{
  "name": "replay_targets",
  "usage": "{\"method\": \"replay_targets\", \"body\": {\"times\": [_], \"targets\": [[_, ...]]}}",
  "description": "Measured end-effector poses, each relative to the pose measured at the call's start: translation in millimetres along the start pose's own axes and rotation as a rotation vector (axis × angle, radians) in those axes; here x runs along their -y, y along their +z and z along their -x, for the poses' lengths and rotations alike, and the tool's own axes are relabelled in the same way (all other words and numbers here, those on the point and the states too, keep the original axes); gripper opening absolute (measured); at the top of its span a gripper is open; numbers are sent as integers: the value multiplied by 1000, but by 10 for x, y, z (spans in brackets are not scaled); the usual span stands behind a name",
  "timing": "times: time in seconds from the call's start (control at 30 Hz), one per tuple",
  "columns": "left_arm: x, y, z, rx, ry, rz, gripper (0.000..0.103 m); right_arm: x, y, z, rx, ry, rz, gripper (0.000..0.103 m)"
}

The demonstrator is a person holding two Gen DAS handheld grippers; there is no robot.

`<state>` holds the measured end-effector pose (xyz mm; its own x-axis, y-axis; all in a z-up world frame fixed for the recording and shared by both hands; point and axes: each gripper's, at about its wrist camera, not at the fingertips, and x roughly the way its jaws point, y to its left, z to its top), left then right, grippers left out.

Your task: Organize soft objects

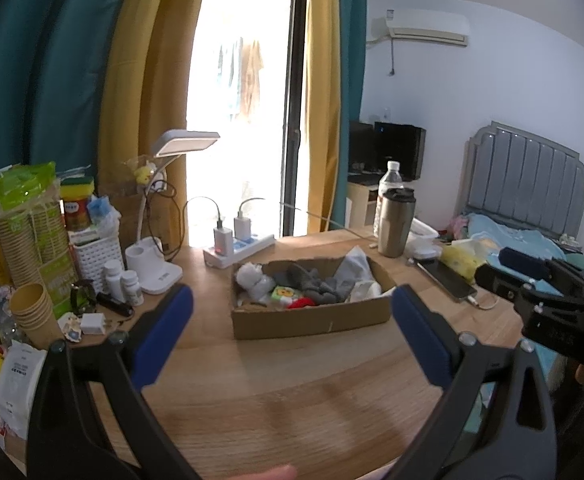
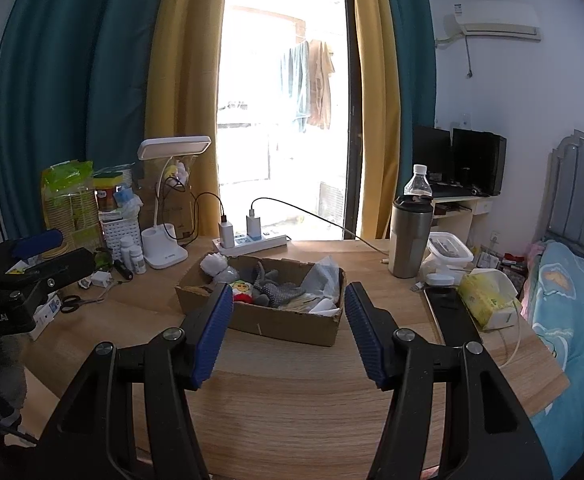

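Left wrist: cardboard box [image 1: 312, 320] lies crosswise.

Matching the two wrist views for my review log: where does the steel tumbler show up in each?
Left wrist: steel tumbler stands right of centre, behind the cardboard box's far right corner.
Right wrist: steel tumbler is right of centre, beyond the box.
Shared landmark: the clear water bottle just behind it.
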<state>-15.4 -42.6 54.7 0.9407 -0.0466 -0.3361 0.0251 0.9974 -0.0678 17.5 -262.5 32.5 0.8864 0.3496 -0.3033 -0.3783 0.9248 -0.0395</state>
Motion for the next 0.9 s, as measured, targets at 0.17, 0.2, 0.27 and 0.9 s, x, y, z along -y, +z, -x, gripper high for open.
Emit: {"method": "replay_targets", "body": {"times": [0.17,0.2,0.27,0.9], "targets": [[-2,0,-3,0,-1,0,100,-39,-4,-9,-5,10,4,61],[0,-1,-3,0,0,-1,100,-40,-5,-9,-5,11,4,61],[-4,-1,-4,-2,0,0,100,-41,-4,-11,-4,10,4,61],[-16,-16,-15,-3,-2,-4,100,-66,-2,-3,-9,15,8,61]]}}
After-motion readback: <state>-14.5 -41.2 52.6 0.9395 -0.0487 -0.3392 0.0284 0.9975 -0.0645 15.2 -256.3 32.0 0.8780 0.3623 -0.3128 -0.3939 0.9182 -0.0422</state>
